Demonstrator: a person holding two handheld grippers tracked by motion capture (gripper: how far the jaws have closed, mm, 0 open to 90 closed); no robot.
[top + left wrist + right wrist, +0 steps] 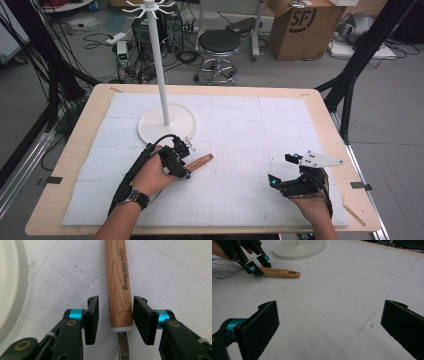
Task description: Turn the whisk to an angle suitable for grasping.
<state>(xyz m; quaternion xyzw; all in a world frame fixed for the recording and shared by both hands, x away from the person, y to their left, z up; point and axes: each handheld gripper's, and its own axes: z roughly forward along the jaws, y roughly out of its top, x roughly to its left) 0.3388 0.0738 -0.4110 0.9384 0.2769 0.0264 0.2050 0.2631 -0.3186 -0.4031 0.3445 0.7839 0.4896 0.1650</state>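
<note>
Your left gripper (181,161) rests on the white mat (240,130) just in front of the round base of the white rack (167,125). One whisk (118,285) lies flat on the mat, its wooden handle pointing away from you toward the table's middle. In the left gripper view, the handle's lower end and its white collar sit between the two black pads (91,320). A narrow gap shows on each side of the handle, so the pads stand slightly apart and do not press on it. The wire loops extend back under your left hand, as the right gripper view shows.

Your right gripper (290,172) rests on the mat's right side, well apart from the whisk. Its jaws stand wide apart with nothing between them.

Obstructions: the rack's base lies just beside the left gripper on its far side. The rack's single pole rises upright from that base, with hook arms at its top. Between the two grippers the mat is bare.

Count: one whisk, one rack, one mat, one wooden table (320,100), two grippers. Beyond the table stand one black stool (219,47) and one cardboard box (300,27).
</note>
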